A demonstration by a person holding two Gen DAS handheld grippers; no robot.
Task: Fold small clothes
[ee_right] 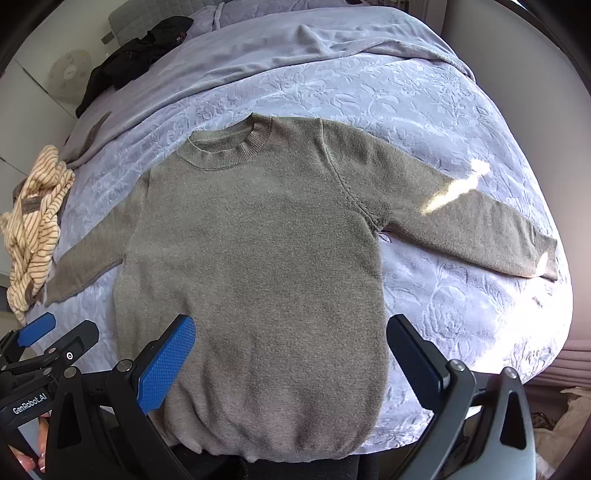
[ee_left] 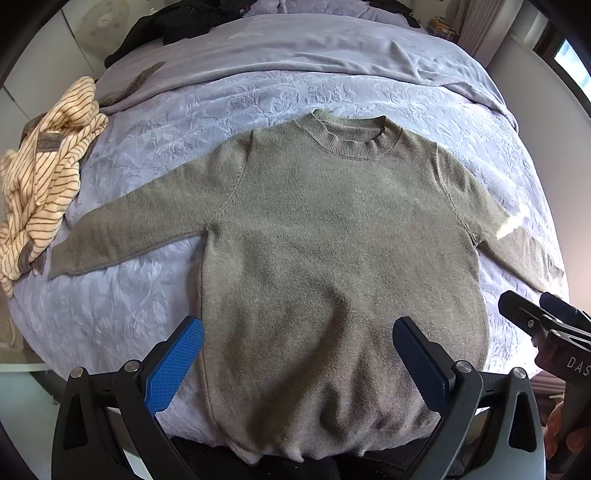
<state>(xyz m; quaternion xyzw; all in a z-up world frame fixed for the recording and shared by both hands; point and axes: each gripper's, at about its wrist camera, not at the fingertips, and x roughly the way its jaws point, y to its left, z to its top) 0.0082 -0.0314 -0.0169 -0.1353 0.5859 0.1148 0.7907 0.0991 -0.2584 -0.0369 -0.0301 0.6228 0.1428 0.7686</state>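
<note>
An olive-green knit sweater (ee_left: 332, 258) lies flat on the bed, front up, collar far, both sleeves spread out; it also shows in the right wrist view (ee_right: 258, 258). My left gripper (ee_left: 299, 365) is open and empty, hovering over the sweater's lower body near the hem. My right gripper (ee_right: 291, 365) is open and empty, also above the lower body, its right finger past the sweater's right side seam. The right gripper shows in the left wrist view at the right edge (ee_left: 546, 325); the left gripper shows at the lower left of the right wrist view (ee_right: 44, 343).
The bed has a lavender floral-embossed cover (ee_left: 129, 314). A crumpled cream striped garment (ee_left: 44, 184) lies at the left edge. A black garment (ee_left: 166, 26) lies at the far left. A plain lavender blanket (ee_left: 314, 55) covers the far part. The bed edge is close below the hem.
</note>
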